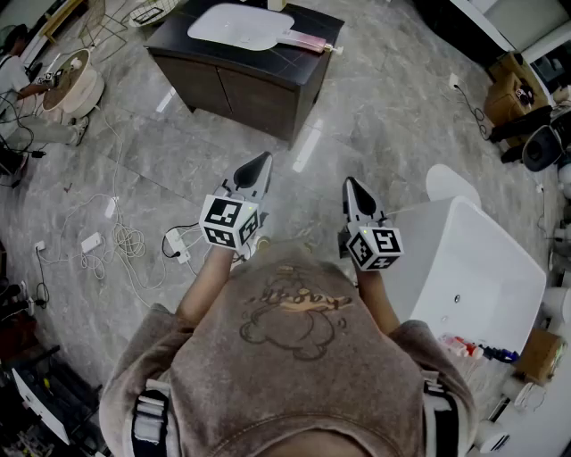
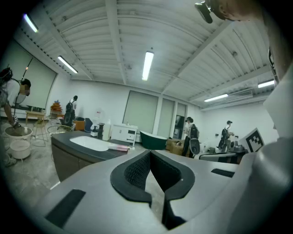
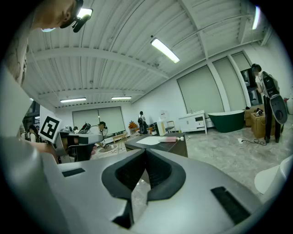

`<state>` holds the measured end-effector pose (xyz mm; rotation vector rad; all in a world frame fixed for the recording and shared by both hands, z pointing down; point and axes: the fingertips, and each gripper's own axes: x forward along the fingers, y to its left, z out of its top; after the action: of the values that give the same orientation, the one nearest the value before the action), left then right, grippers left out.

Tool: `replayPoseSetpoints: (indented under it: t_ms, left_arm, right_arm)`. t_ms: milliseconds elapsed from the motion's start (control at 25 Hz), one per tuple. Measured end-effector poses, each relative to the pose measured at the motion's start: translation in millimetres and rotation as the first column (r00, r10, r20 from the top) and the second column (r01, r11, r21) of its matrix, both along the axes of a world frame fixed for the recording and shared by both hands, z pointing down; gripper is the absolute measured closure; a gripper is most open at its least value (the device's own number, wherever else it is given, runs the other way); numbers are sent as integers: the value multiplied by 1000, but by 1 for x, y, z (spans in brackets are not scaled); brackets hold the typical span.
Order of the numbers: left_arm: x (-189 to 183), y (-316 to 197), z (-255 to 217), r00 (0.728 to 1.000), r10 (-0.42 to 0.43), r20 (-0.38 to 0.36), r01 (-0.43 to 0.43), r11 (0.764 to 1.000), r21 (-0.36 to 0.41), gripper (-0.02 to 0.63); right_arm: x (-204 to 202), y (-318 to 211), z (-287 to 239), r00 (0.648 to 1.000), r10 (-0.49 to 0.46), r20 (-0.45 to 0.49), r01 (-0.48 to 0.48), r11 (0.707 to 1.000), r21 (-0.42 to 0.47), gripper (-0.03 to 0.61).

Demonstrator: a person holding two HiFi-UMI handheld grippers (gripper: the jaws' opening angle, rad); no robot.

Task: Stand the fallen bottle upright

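A pink bottle [image 1: 308,40] lies on its side on the dark cabinet [image 1: 268,80], next to a white basin [image 1: 239,27]. The left gripper view shows the bottle [image 2: 118,147] far off, and so does the right gripper view, where the bottle [image 3: 173,138] lies beyond the jaws. My left gripper [image 1: 257,165] and right gripper [image 1: 354,187] are held side by side over the floor, well short of the cabinet. Both point roughly level toward it. The left gripper [image 2: 150,153] and right gripper [image 3: 145,151] are each shut, their tips meeting with nothing between them.
A white bathtub [image 1: 464,268] stands close at my right. Cables and power strips [image 1: 125,241] trail over the marble floor at the left. A green tub [image 2: 153,139] and several people stand in the far background.
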<state>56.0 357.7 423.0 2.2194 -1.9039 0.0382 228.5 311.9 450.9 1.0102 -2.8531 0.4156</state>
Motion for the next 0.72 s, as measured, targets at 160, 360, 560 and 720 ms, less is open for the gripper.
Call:
replayPoseSetpoints:
  t_ms: [160, 360, 560, 720]
  left_arm:
    - [-7, -5, -4, 1000, 10, -8, -10, 1000, 23, 595]
    - [-18, -8, 0, 999, 39, -9, -39, 999, 27, 595]
    - [-32, -9, 7, 997, 75, 8, -75, 996, 41, 595]
    - [-47, -15, 12, 997, 83, 2, -83, 995, 48, 594]
  right_arm:
    - [-14, -6, -4, 1000, -1, -4, 1, 1000, 21, 580]
    - [-29, -7, -4, 1000, 22, 11, -23, 999, 30, 580]
    - [-37, -6, 8, 998, 68, 8, -68, 997, 29, 580]
    - [-42, -9, 17, 995, 104, 7, -104, 994, 17, 580]
